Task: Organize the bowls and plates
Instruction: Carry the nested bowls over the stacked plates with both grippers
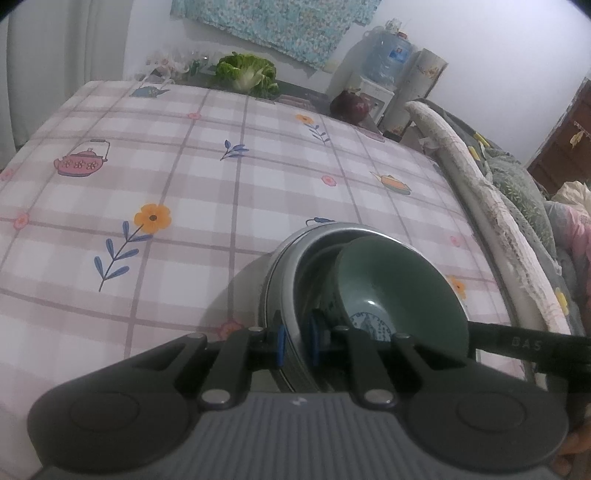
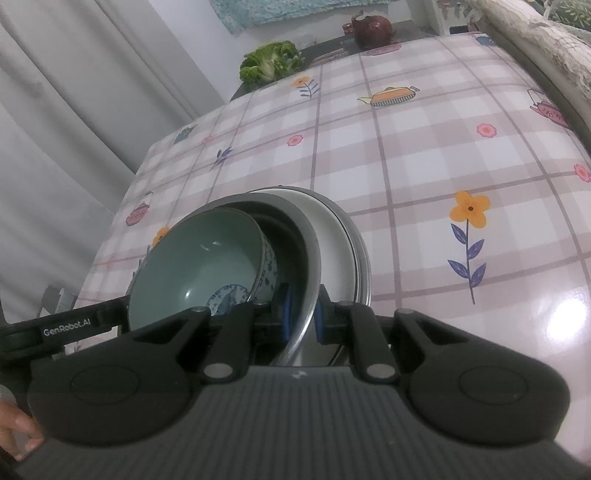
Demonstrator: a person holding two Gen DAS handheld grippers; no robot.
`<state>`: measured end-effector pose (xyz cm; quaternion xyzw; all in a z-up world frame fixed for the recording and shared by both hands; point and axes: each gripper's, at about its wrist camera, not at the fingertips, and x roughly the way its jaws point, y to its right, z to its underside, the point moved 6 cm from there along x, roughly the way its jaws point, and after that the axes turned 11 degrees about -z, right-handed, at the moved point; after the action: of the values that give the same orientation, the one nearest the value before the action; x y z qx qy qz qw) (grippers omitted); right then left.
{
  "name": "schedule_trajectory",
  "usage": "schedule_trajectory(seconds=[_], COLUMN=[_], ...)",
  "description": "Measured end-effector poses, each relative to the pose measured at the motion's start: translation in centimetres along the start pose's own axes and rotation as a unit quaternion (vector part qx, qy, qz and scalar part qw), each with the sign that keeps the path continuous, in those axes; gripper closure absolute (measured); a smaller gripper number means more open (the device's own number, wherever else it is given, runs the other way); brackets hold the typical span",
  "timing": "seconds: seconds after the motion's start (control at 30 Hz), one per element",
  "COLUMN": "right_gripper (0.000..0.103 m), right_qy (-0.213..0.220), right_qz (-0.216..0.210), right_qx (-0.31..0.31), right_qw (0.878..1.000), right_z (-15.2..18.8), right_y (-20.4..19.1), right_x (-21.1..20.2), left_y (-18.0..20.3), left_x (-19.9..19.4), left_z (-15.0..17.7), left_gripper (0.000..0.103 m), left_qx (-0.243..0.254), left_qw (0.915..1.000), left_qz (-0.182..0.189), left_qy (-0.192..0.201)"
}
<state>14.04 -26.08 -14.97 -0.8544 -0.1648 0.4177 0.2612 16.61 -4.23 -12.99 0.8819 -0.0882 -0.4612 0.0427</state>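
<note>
Dishes sit nested on a pink checked tablecloth [image 1: 184,177]: a green bowl [image 1: 402,291] leans tilted inside a grey bowl [image 1: 295,273], and both rest on a white plate [image 2: 332,236] with at least one more rim showing beneath it. Left gripper [image 1: 295,341] is clenched on the grey bowl's rim at one side, blue pads pinching the thin wall. Right gripper [image 2: 303,312] is clenched on that same rim from the opposite side. Beyond the stack, at the table's far edge, lie a leafy cabbage [image 1: 247,72] and a dark red teapot [image 2: 371,27] — both well apart from it.

Likely step: carrying or setting down the grey bowl with both grips. To do it well, keep both sides level and move them together — the green bowl is already tilted and could slide or clatter.
</note>
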Motion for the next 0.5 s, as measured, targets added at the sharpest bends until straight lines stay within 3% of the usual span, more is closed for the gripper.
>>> schedule_trajectory(seconds=[0.5], right_gripper=[0.090], right_qy=[0.006], right_qz=[0.020], right_qx=[-0.012], right_qw=[1.000], right_z=[0.08], right_y=[0.14], right_x=[0.42], left_y=[0.76], left_x=[0.00], left_z=[0.12], left_gripper=[0.088], left_qx=[0.026], left_qw=[0.9996], left_qz=[-0.014], left_qy=[0.006])
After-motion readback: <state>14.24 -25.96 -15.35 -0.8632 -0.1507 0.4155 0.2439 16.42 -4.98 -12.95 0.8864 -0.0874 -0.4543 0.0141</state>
